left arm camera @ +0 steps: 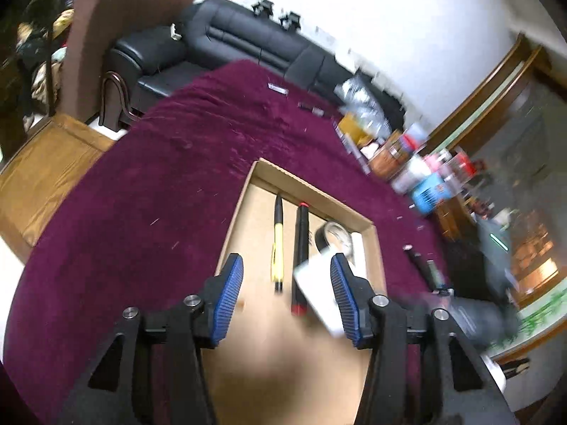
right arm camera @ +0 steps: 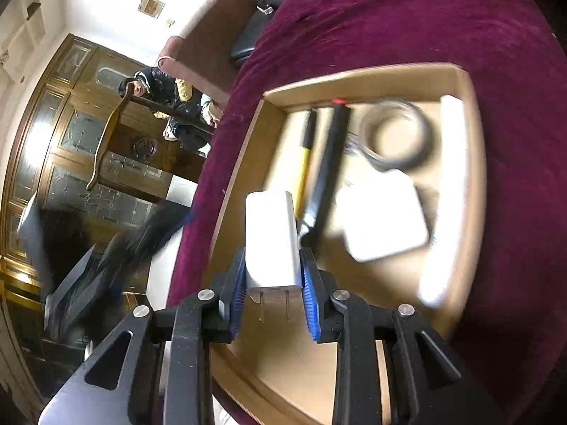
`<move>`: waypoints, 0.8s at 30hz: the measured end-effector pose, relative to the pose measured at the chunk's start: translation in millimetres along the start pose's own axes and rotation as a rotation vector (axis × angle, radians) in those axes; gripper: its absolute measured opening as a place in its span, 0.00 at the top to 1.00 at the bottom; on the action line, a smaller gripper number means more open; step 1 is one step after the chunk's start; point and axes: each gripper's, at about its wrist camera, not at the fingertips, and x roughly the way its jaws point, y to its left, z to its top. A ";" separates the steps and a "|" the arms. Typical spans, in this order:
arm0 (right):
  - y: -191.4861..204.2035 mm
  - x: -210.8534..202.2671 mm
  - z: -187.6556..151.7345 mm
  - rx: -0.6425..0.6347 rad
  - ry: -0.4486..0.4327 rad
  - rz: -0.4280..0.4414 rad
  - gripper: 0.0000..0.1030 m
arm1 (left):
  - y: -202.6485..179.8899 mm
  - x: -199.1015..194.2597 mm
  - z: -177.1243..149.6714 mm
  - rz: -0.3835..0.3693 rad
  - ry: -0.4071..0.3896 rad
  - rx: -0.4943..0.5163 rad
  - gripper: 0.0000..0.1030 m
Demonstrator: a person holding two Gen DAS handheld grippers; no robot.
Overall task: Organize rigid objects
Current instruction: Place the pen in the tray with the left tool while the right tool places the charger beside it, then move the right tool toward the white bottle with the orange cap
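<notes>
A shallow cardboard box (left arm camera: 248, 191) (right arm camera: 467, 163) lies on a maroon cloth. In it lie a yellow-and-black pen (left arm camera: 278, 248) (right arm camera: 305, 156), a black marker with red ends (left arm camera: 301, 248) (right arm camera: 329, 163), a roll of tape (left arm camera: 335, 235) (right arm camera: 397, 134), a white square block (left arm camera: 315, 290) (right arm camera: 382, 216) and a white stick (right arm camera: 446, 194). My left gripper (left arm camera: 287, 269) is open and empty above the box. My right gripper (right arm camera: 272, 258) is shut on a white plug charger (right arm camera: 271, 241), prongs toward the camera, above the box's near left part.
Small dark and metal items (left arm camera: 312, 108) lie on the cloth beyond the box, and more (left arm camera: 423, 265) to its right. Cluttered jars and boxes (left arm camera: 421, 170) stand at the table's right edge. A black sofa (left arm camera: 241, 35) and a brown chair (left arm camera: 117, 10) stand behind.
</notes>
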 end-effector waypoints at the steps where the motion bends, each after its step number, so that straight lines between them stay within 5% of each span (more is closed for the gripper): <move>1: 3.2 5.5 5.3 0.002 0.003 -0.005 0.75 | 3.9 -12.5 -4.7 -0.013 -0.018 -0.005 0.50; 7: 19.4 48.0 40.8 -0.001 -0.025 -0.112 0.75 | 34.7 -67.7 -31.0 0.088 -0.120 -0.018 0.45; 14: 35.8 70.9 54.7 -0.059 -0.113 -0.353 0.74 | 74.1 -93.5 -58.5 0.212 -0.213 -0.082 0.44; 24: 54.9 22.5 40.2 -0.150 -0.206 -0.358 0.70 | 108.5 -89.4 -82.0 0.231 -0.176 -0.178 0.44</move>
